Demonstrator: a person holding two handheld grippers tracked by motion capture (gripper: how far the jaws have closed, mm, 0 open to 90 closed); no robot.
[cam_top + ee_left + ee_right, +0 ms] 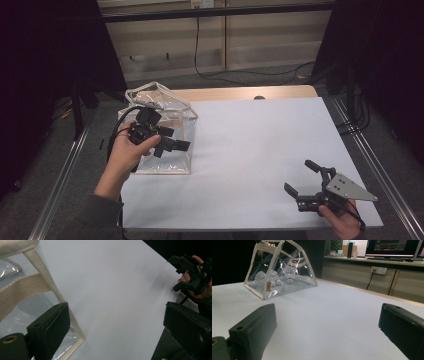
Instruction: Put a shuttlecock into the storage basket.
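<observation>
A clear plastic bag (172,112) with beige trim stands at the table's left side. In the right gripper view the bag (279,272) holds white shuttlecocks (262,277). A hand holds my left gripper (176,138) in front of the bag's near right side, jaws apart and empty. The left gripper view has its jaws (116,310) wide, with the bag's corner (30,287) at the left. My right gripper (297,175) rests low near the table's front right, open with nothing between its jaws (327,308), pointing toward the bag.
A white sheet (260,150) covers the table, with a wooden strip (240,92) bare at the back. Metal rails (372,165) run along both sides. Cables (235,75) lie on the floor behind. Monitors (394,246) stand on a far counter.
</observation>
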